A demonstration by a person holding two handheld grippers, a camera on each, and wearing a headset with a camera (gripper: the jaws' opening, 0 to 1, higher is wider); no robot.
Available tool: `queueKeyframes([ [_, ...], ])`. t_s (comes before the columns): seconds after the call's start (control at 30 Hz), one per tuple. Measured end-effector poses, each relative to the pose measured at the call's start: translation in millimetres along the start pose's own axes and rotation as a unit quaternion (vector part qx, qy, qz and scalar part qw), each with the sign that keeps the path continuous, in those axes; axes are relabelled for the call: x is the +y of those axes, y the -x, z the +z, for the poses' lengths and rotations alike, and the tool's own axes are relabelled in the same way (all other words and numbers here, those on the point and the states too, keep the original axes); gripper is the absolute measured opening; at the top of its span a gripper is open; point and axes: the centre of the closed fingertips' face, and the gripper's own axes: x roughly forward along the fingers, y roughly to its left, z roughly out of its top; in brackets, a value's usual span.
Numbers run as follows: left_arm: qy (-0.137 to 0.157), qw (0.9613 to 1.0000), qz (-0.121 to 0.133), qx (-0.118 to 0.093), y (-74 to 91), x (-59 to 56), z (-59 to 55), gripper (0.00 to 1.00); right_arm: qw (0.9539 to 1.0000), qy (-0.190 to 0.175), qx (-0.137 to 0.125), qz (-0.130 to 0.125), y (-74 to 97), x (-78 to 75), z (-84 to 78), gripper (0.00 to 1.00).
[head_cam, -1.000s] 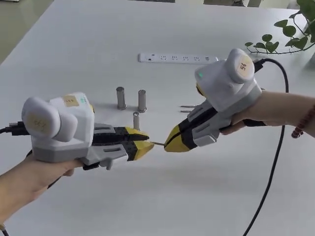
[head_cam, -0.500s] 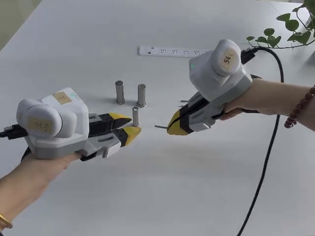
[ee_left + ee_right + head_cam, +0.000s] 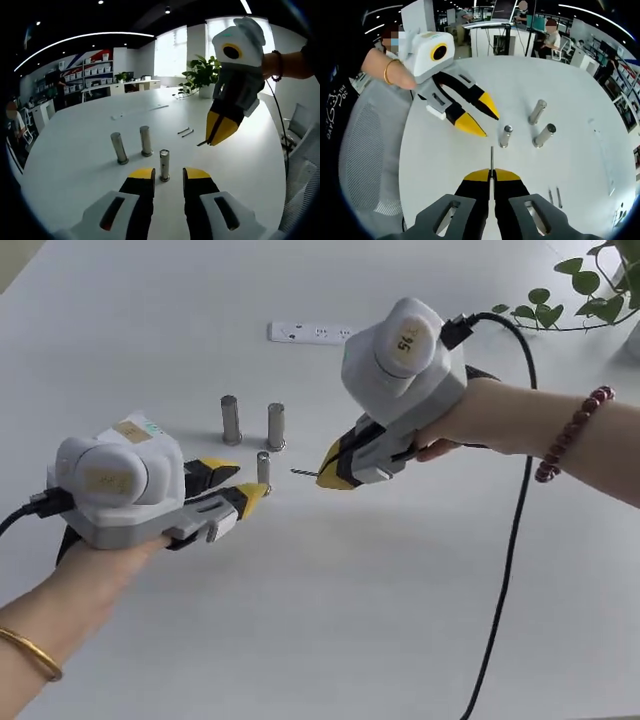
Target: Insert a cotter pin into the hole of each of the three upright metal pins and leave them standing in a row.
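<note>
Three upright metal pins stand on the white table: two behind [image 3: 231,420] [image 3: 276,427] and a shorter one in front [image 3: 263,470]. My left gripper [image 3: 243,482] is open, and the front pin [image 3: 164,165] stands just beyond the gap between its fingertips. My right gripper [image 3: 325,476] is shut on a thin cotter pin [image 3: 303,473] that points left toward the front pin, a short way off it. In the right gripper view the cotter pin [image 3: 491,159] sticks straight out of the shut jaws, aimed just left of the front pin [image 3: 506,136].
Two spare cotter pins [image 3: 185,132] lie on the table right of the pins. A white power strip [image 3: 310,333] lies at the back, a plant [image 3: 580,290] at the far right. A black cable [image 3: 515,530] trails from the right gripper toward the table's near edge.
The two grippers met tip to tip at the cotter pin, then parted. The left gripper opened and now sits at the front pin; the right kept the cotter pin and rose.
</note>
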Motion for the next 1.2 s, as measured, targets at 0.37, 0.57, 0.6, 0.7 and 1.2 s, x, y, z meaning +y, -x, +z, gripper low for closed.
queueKeyframes([
  [0.37,-0.014,0.9998,0.003,0.013,-20.9,3.8,-9.7,0.20,0.9995,-0.026,0.014,-0.012,-13.3,-13.6,-0.5,0.00],
  [0.57,-0.006,0.9999,-0.001,0.012,-30.2,5.9,-10.2,0.16,0.9994,-0.030,0.018,-0.008,-15.0,-12.5,0.5,0.00],
  [0.6,-0.005,0.9999,-0.001,0.011,-31.3,6.3,-9.9,0.16,0.9993,-0.031,0.018,-0.006,-15.9,-12.6,1.4,0.00],
  [0.7,-0.008,0.9999,0.001,0.009,-33.7,7.6,-8.7,0.15,0.9994,-0.031,0.017,-0.004,-18.4,-13.3,3.9,0.00],
  [1.2,-0.003,0.9999,0.007,0.006,-35.5,6.3,-10.5,0.07,0.9996,-0.022,0.018,0.004,-26.6,-17.5,11.9,0.00],
])
